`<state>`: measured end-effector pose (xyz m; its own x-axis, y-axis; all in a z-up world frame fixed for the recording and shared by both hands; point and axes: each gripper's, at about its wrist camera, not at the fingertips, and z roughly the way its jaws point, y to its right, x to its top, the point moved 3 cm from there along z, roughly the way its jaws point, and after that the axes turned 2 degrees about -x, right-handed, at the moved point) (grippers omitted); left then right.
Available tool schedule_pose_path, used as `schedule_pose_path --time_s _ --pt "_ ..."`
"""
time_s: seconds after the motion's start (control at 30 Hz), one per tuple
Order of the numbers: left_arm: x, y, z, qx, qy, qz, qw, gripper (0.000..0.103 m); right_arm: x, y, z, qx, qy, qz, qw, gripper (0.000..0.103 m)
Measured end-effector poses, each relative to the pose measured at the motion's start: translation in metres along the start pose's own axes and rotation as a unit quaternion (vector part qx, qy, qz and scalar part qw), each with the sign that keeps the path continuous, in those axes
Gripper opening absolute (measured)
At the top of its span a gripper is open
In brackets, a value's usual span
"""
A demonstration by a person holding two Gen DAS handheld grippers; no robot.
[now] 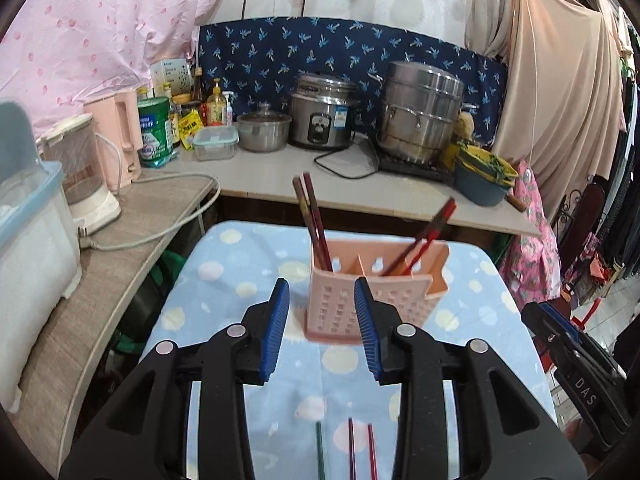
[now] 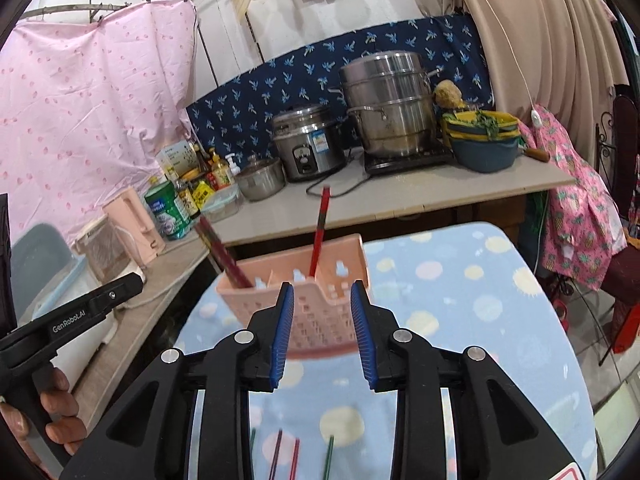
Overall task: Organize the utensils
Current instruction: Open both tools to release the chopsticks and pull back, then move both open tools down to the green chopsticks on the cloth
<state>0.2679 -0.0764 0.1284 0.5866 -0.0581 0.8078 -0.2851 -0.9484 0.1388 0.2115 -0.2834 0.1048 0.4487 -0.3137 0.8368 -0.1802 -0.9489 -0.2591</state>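
Chopsticks (image 1: 352, 450) lie loose nearer the person than the pink holder (image 1: 360, 300). Both the left gripper (image 1: 322, 328) and right gripper (image 2: 322, 332) gape, empty; I'd pinch one stick mid-length.

The pink holder (image 1: 376, 292) with leaning chopsticks (image 1: 316, 220) stands ahead; cloth-covered table (image 1: 224, 280) beside it lies open.

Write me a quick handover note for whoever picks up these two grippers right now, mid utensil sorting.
Left gripper: open, empty.
Right gripper: open, empty.
Pink holder stands on the dotted cloth, ahead of both grippers.
Done: dark chopsticks in its left compartment, red chopsticks in its right.
Left: loose chopsticks lie on the cloth at the near edge, under the grippers; pick them up and put them into the holder.
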Motion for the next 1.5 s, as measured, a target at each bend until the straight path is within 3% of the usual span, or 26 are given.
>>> schedule_pose_path --time_s 0.5,0.83,1.5 --pt "-0.116 -0.017 -0.018 0.011 -0.073 0.0 0.9972 0.032 -0.126 0.007 -0.041 -0.021 -0.091 -0.032 0.995 0.029" --pt "-0.174 -0.021 -0.027 0.013 -0.115 0.001 0.9933 0.032 -0.199 0.009 -0.055 -0.02 -0.153 -0.035 0.987 0.029" --pt "-0.238 -0.019 -0.037 0.012 -0.168 0.007 0.9857 0.032 -0.253 -0.012 -0.071 0.002 -0.198 -0.058 0.979 0.029"
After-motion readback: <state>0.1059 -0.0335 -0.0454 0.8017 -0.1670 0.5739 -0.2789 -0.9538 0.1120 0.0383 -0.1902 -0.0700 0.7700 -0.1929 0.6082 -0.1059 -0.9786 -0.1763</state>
